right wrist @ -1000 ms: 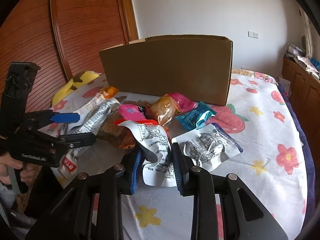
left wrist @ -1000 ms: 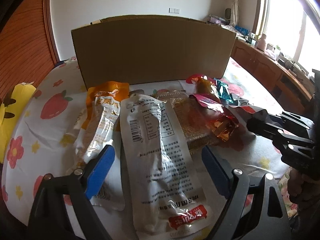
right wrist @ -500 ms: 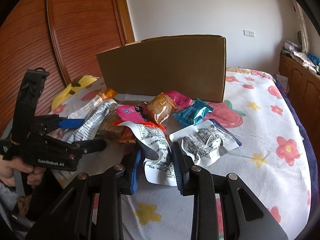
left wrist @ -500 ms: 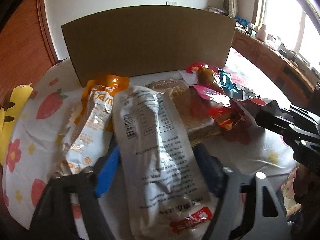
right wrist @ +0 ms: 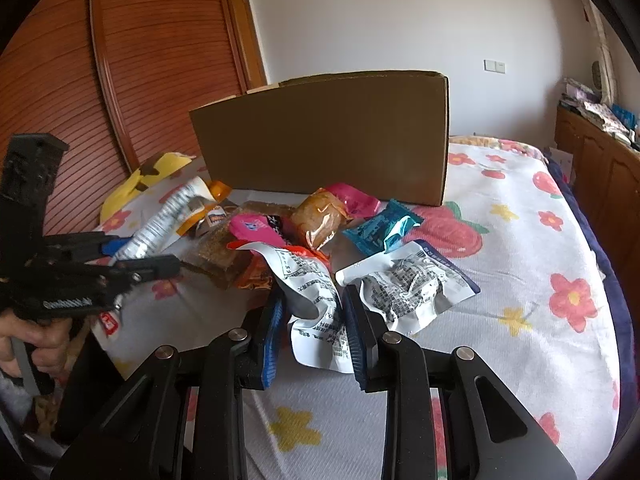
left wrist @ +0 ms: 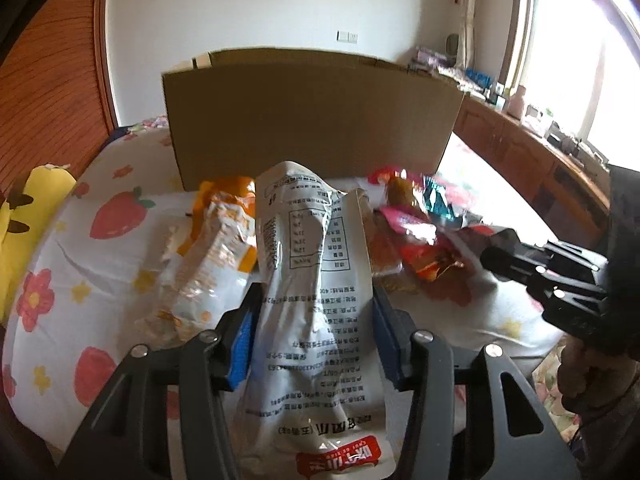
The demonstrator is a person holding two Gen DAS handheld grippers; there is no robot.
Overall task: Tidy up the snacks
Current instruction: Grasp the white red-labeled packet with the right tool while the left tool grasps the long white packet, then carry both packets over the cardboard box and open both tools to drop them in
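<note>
My left gripper (left wrist: 316,300) has its jaws closing on a long white pouch (left wrist: 316,264) with a red label; the blue pads press its creased sides and its far end is raised. In the right wrist view that pouch (right wrist: 160,224) sticks out of the left gripper (right wrist: 144,254). My right gripper (right wrist: 314,312) is shut on a crumpled white printed pouch with a red edge (right wrist: 316,280). A tall cardboard box (right wrist: 320,140) stands behind the snack pile. In the pile are an orange pouch (left wrist: 216,248), a pink pack (right wrist: 256,228), a clear brown pack (right wrist: 320,216), a teal pack (right wrist: 380,228) and a white-blue pouch (right wrist: 408,284).
The snacks lie on a bed with a flowered, strawberry-print cover (right wrist: 520,260). A yellow plush toy (left wrist: 24,220) lies at the left edge by the wooden sliding door (right wrist: 140,60). Wooden cabinets (left wrist: 520,152) run along the right under the window.
The left jaws have closed in from wide apart onto the long white pouch, and its far end has lifted off the pile. The right gripper keeps still on its pouch.
</note>
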